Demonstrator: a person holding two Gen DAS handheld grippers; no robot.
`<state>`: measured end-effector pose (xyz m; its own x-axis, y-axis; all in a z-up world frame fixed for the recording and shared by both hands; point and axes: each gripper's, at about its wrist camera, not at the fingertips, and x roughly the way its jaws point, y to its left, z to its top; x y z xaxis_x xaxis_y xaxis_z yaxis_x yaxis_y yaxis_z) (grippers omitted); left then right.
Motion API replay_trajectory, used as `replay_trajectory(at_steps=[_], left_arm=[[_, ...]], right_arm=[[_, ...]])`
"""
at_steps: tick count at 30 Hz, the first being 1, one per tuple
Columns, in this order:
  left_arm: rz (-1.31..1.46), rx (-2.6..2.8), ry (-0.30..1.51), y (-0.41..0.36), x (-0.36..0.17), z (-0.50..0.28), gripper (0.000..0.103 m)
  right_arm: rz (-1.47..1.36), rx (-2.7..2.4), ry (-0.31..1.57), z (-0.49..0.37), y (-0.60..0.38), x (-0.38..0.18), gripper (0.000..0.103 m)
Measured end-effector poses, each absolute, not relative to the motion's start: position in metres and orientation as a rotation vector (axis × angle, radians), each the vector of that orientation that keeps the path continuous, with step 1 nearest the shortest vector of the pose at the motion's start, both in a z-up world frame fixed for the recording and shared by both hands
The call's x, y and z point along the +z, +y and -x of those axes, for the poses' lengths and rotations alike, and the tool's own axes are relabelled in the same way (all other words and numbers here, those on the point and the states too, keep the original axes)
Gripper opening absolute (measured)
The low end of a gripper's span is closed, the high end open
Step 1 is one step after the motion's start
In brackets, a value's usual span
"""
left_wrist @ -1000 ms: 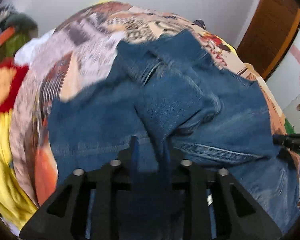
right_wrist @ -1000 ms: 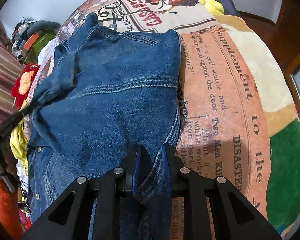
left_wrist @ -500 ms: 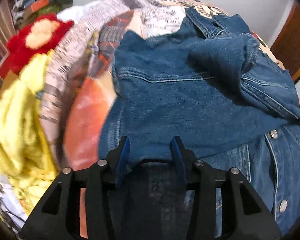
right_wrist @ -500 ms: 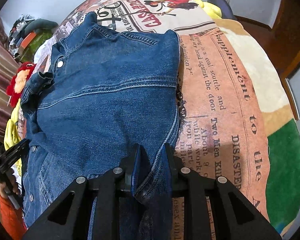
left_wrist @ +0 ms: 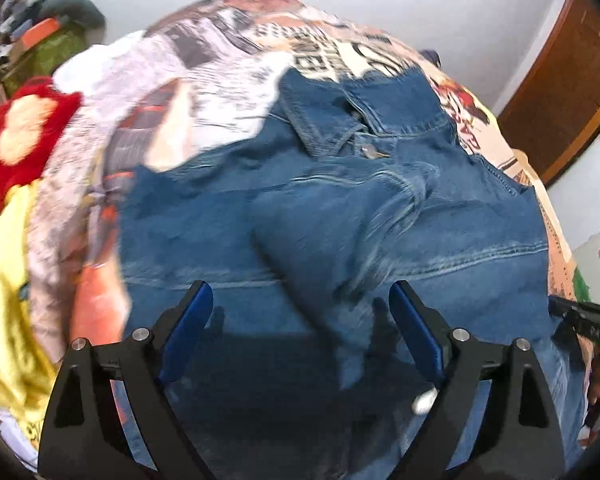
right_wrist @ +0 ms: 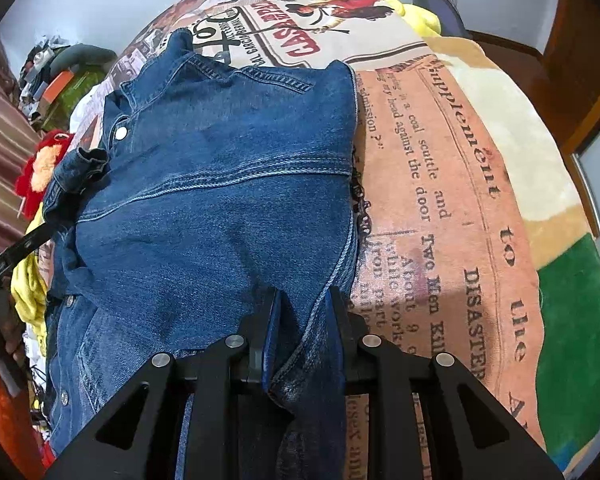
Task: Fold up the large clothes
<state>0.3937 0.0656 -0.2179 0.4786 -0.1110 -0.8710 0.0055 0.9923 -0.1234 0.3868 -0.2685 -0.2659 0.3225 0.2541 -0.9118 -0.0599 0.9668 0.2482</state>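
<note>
A: What are the grippers doing?
B: The right gripper (right_wrist: 300, 300) is pinching the jacket (right_wrist: 220, 200) hem; the left gripper (left_wrist: 302, 312) is hanging spread apart, gripping nothing.
A: Where's the jacket lying?
B: It's resting on the printed blanket (right_wrist: 440, 200), one sleeve (left_wrist: 340, 248) folded across. Folding looks barely begun.

The newsprint blanket (right_wrist: 452, 208) lies bare to the right of the denim jacket (right_wrist: 220, 184), giving open room along that side up to the yellow cloth (right_wrist: 420, 16) and dark item at the far end. On the jacket's left, a red plush toy (left_wrist: 20, 136) and a yellow garment (left_wrist: 4, 280) crowd the edge. Beyond the collar (left_wrist: 320, 120) the blanket is bare toward the wall. The left gripper (left_wrist: 300, 320), jaws wide apart, has only denim beneath it
</note>
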Motion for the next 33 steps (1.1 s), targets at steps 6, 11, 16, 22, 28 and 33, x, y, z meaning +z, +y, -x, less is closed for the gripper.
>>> replay_trajectory(at_steps=[6, 11, 16, 22, 28, 33], left_arm=[[0.075, 0.004, 1.081, 0.052, -0.233, -0.422, 0.069], [0.104, 0.023, 1.039, 0.072, -0.220, -0.416, 0.032], [0.141, 0.068, 0.969, 0.102, -0.198, -0.390, 0.031], [0.258, 0.031, 1.002, 0.143, -0.208, -0.364, 0.032], [0.225, 0.036, 1.035, 0.138, -0.236, -0.337, 0.032], [0.164, 0.064, 1.062, 0.136, -0.251, -0.333, 0.048]], right_arm=[[-0.220, 0.095, 1.244, -0.388, -0.288, -0.275, 0.079], [-0.242, 0.131, 1.243, -0.387, -0.293, -0.276, 0.079], [-0.221, 0.123, 1.241, -0.388, -0.292, -0.275, 0.080], [-0.226, 0.124, 1.240, -0.388, -0.293, -0.277, 0.081], [-0.221, 0.107, 1.241, -0.388, -0.292, -0.275, 0.081], [-0.224, 0.101, 1.262, -0.389, -0.293, -0.271, 0.081]])
